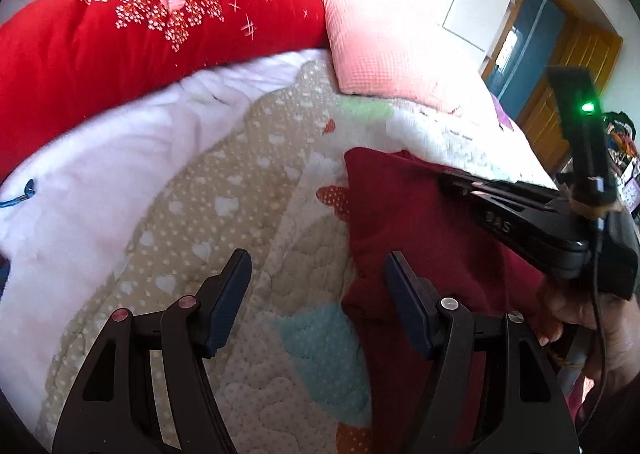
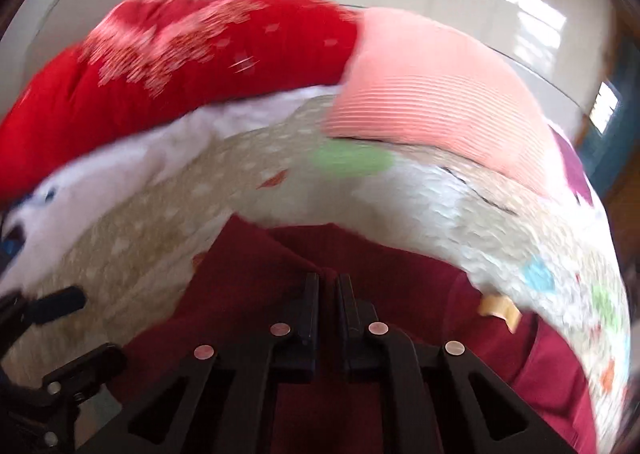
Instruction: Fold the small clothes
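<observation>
A dark red garment (image 1: 408, 222) lies on the patterned quilt (image 1: 248, 190) at the right of the left wrist view. My left gripper (image 1: 318, 274) is open and empty, hovering over the garment's left edge. My right gripper (image 1: 452, 180) reaches in from the right and lies over the garment. In the blurred right wrist view the right gripper (image 2: 328, 286) has its jaws nearly together on the dark red garment (image 2: 256, 274), with cloth showing in the narrow gap. A tan tag (image 2: 500, 308) shows on the garment at the right.
A red floral duvet (image 1: 120, 26) is bunched at the back left, with a pink pillow (image 1: 384, 50) beside it. A white blanket (image 1: 80, 182) lies at the left. A wooden door (image 1: 560, 66) stands at the far right.
</observation>
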